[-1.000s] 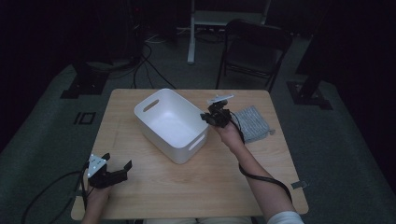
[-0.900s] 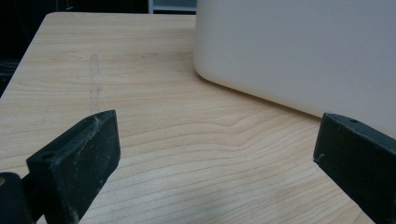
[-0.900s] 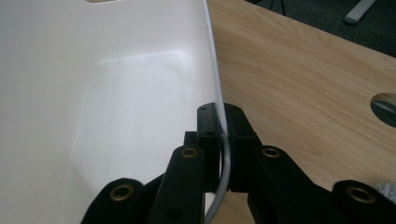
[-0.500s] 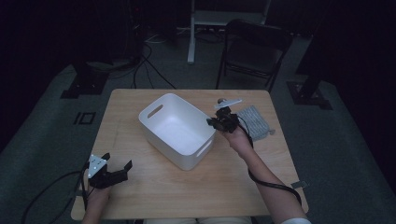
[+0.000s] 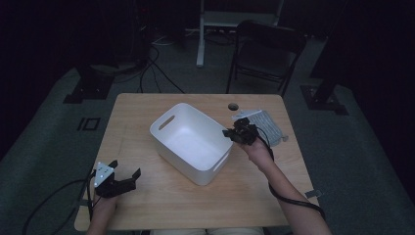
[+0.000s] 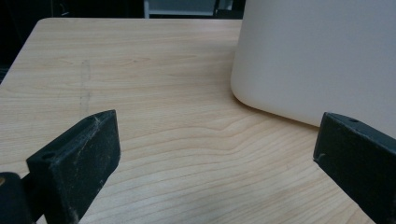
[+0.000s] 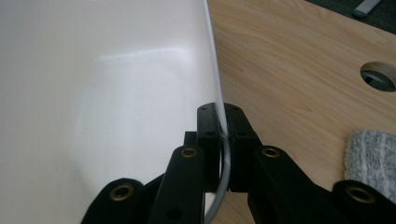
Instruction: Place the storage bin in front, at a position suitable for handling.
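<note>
Black jaws of right gripper (image 7: 224, 140) pinched tight on thin rim of white plastic bin (image 5: 191, 142), one pad inside the wall, one outside; left gripper (image 5: 122, 177) idle with jaws wide apart, holding nothing, near front-left corner of wooden table (image 5: 147, 105). Bin empty, skewed near table centre, grey cloth (image 5: 266, 126) just beside right gripper. Likely light, stiff and smooth-walled, so prone to swivel from one-point hold; rim or handle slot (image 5: 166, 122) probably best grip.
</note>
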### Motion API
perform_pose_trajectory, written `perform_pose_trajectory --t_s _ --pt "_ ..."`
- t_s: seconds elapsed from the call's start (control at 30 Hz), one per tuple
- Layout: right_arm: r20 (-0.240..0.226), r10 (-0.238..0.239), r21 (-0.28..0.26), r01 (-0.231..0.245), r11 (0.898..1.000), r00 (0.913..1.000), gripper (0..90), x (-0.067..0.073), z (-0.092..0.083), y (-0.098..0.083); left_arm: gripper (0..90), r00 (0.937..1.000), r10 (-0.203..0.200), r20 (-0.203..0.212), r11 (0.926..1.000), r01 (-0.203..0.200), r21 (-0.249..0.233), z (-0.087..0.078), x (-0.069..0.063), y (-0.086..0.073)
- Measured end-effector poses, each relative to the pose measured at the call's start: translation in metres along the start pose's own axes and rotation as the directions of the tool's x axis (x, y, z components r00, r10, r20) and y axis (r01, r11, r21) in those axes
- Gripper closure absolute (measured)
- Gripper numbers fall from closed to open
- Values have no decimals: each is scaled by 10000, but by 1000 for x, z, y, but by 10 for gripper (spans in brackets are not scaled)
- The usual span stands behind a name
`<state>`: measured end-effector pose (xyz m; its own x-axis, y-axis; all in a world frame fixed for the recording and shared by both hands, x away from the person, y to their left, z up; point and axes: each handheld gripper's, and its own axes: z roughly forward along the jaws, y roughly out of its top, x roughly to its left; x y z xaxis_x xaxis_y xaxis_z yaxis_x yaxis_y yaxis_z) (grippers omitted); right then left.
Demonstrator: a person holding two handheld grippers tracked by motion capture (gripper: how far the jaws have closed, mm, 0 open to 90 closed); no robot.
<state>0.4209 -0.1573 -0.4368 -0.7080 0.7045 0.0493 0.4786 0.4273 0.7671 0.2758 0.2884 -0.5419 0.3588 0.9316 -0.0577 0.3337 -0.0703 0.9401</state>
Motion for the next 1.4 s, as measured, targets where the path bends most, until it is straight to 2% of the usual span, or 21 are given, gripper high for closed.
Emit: perform_pose_trajectory --t_s 0.1,0.23,0.43,0.7,0.93,1.13,1.2,1.33,1.4 --pt "-37 -51 22 51 10000 10000 867 0 -4 -4 10 9996 271 -20 9996 -271 -51 1 -1 -1" --pt "-110 -31 51 32 10000 9999 866 1 -10 -9 10 9997 245 -14 9994 -245 -251 1 -1 -1" --pt "-228 -59 90 61 9999 9997 867 1 -19 -17 10 9998 169 71 9995 -167 -273 1 -2 0" --pt "-389 -179 147 185 9997 9991 866 4 -32 -28 10 9986 296 443 9993 -307 236 3 -8 1" --pt "-539 -185 204 196 9996 9984 866 7 -43 -39 10 9972 325 678 9985 -354 417 3 -13 2" --pt "-628 -171 215 185 9996 9979 865 8 -50 -45 10 9969 191 759 9985 -228 488 3 -14 3" --pt "-643 -164 203 178 9996 9978 865 8 -51 -46 10 9963 86 855 9983 -135 565 3 -15 3" --pt "-631 -56 164 66 9998 9980 863 8 -51 -47 10 9938 259 1078 9974 -330 644 3 -19 5" --pt "-629 3 109 4 9999 9980 862 8 -51 -47 10 9923 111 1236 9975 -197 683 3 -19 6"
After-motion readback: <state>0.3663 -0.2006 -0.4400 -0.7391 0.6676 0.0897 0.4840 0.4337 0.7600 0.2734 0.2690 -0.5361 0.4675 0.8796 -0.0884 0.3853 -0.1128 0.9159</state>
